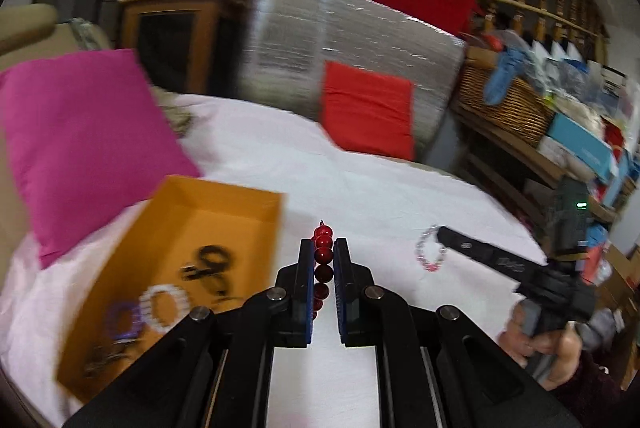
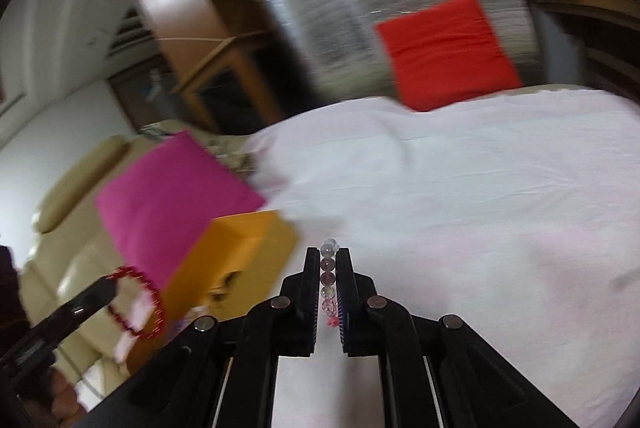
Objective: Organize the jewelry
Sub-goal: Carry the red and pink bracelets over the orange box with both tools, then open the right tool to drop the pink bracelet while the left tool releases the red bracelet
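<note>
My left gripper (image 1: 323,248) is shut on a red bead bracelet (image 1: 323,255), held above the white sheet just right of the orange box (image 1: 232,212). The box holds a black piece (image 1: 208,262), a white bead bracelet (image 1: 165,307) and a purple one (image 1: 123,318). My right gripper (image 2: 329,256) is shut on a pale pink and clear bead bracelet (image 2: 328,276). In the right wrist view the orange box (image 2: 244,248) lies ahead to the left, and the red bracelet (image 2: 138,302) hangs from the left gripper. The right gripper (image 1: 440,234) with the pink bracelet (image 1: 430,252) shows in the left wrist view.
A magenta cushion (image 1: 80,140) leans behind the box. A red cushion (image 1: 366,108) rests against a silver padded panel (image 1: 340,44) at the far edge of the white sheet (image 1: 360,180). A wicker basket (image 1: 504,104) and cluttered shelves stand to the right.
</note>
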